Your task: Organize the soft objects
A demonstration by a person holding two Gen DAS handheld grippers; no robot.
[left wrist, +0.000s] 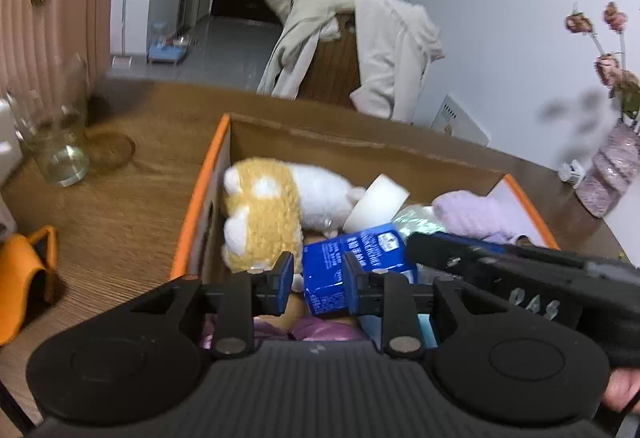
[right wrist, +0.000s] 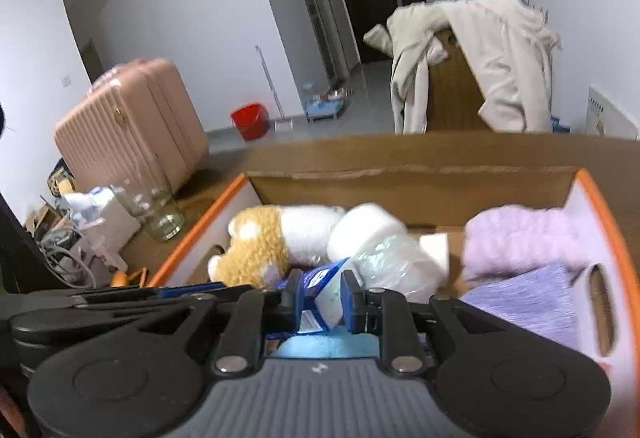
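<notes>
Lower centre, both views: left gripper (left wrist: 316, 278) and right gripper (right wrist: 322, 296) each sit narrow around the blue printed soft packet (left wrist: 352, 262); contact unclear. Packet lies low in the orange-rimmed cardboard box (left wrist: 200, 190). Beyond, yellow-and-white plush toy (left wrist: 264, 210), lilac fuzzy cloth (right wrist: 516, 238). Judged step: settling packet; next, let go cleanly.

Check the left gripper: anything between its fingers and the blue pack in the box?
Nothing visible. The left gripper already has the blue pack showing in the gap between its open fingers. The right gripper crosses beside the pack, not in front. Actual contact can't be confirmed.
</notes>
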